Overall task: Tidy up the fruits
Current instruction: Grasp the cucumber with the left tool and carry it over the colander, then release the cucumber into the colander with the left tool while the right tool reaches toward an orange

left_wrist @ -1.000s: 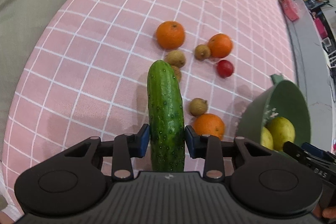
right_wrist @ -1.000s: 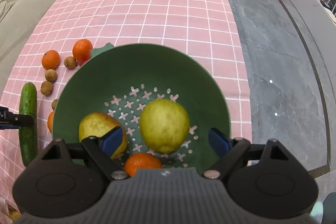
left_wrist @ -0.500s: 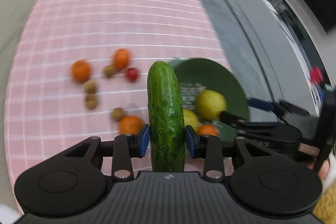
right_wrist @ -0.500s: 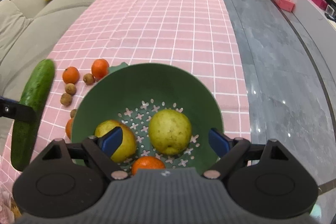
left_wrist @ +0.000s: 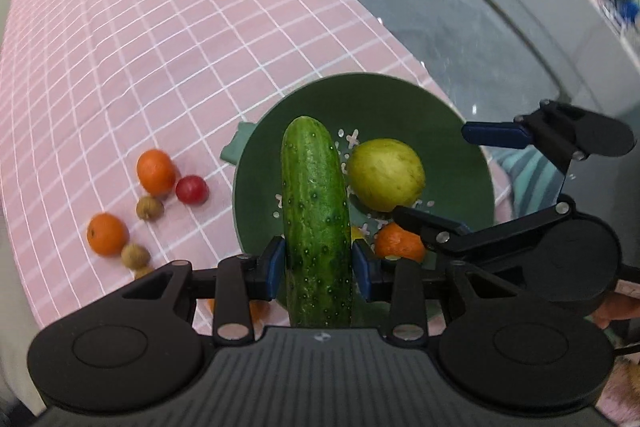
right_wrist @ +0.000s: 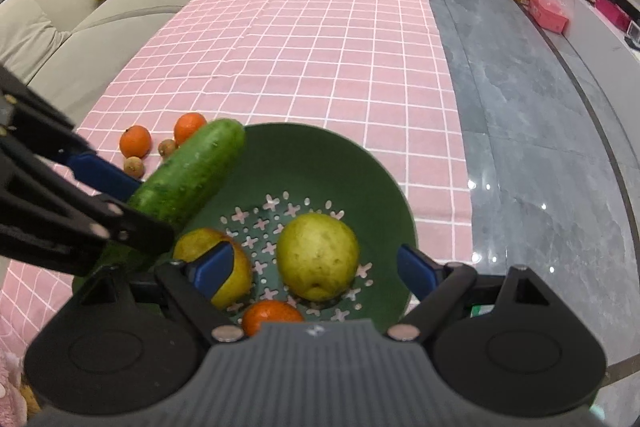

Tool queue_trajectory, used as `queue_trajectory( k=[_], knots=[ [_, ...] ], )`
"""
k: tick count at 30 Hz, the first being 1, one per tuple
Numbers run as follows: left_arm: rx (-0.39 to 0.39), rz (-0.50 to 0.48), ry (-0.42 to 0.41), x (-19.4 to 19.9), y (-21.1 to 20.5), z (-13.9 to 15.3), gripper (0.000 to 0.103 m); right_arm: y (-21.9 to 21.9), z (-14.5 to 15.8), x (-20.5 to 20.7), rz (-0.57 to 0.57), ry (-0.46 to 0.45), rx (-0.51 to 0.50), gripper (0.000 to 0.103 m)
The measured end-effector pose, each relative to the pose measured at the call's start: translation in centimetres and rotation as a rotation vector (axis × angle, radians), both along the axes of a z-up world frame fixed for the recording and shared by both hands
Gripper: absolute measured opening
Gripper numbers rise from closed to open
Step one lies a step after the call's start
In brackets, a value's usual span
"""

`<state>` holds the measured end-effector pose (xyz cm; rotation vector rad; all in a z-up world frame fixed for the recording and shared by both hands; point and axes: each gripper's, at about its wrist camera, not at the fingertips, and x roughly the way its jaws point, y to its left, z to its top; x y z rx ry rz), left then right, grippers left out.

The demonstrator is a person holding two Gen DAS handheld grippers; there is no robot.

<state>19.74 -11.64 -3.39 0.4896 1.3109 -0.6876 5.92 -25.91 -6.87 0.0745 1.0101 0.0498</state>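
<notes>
My left gripper (left_wrist: 318,263) is shut on a green cucumber (left_wrist: 314,211) and holds it over the near left rim of the green colander bowl (left_wrist: 460,131). The cucumber also shows in the right wrist view (right_wrist: 188,175), tilted across the bowl's left rim (right_wrist: 360,155). In the bowl lie a yellow-green pear (right_wrist: 318,259), a second yellow fruit (right_wrist: 240,263) and an orange (right_wrist: 272,317). My right gripper (right_wrist: 316,267) is open and empty, low over the bowl's near side; it also shows in the left wrist view (left_wrist: 460,179).
Loose on the pink checked tablecloth (left_wrist: 120,47) left of the bowl are two oranges (left_wrist: 156,173) (left_wrist: 107,234), a red cherry tomato (left_wrist: 192,190) and small brown longans (left_wrist: 150,207). A beige sofa (right_wrist: 80,19) runs along the left; grey floor (right_wrist: 540,147) lies to the right.
My left gripper has carried the cucumber up off the cloth and to the right, over the bowl's rim. My right gripper stayed open over the bowl.
</notes>
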Motion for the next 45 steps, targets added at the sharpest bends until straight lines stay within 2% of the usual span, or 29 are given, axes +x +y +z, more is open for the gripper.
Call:
queue_trajectory(
  k=[3,10,16,27,29,31,36,41,45],
  knots=[
    [0.046,-0.061,0.009,0.6,-1.1,-0.4,0.041,-0.3,-0.3,0.2,-0.007,0.008,0.015,0.077],
    [0.176,-0.170,0.015,1.3,-3.4,-2.1,0.041,-0.3,-0.7,0.4,-0.007,0.012,0.004,0.076],
    [0.208,-0.194,0.013,1.5,-3.9,-3.3,0.041,-0.5,-0.9,0.4,-0.016,0.014,0.017,0.076],
    [0.151,-0.223,-0.036,1.8,-2.8,-3.7,0.041,-0.5,-1.1,0.6,-0.017,0.024,0.013,0.076],
    [0.143,-0.215,-0.040,1.7,-2.6,-3.5,0.042,-0.4,-1.0,0.7,-0.019,0.024,0.011,0.076],
    [0.138,-0.200,-0.051,1.6,-2.3,-3.3,0.048,-0.5,-1.0,0.7,-0.021,0.024,0.010,0.076],
    [0.098,-0.165,-0.056,1.1,-1.1,-2.1,0.050,-0.2,-0.9,0.7,-0.016,0.020,0.004,0.076],
    [-0.009,-0.124,-0.080,-0.1,1.0,0.3,0.055,-0.1,-0.1,0.4,-0.018,0.002,0.001,0.078],
    [-0.085,-0.027,-0.119,-0.9,3.6,2.3,0.055,0.4,0.8,0.1,-0.014,-0.020,0.000,0.078]
  ],
)
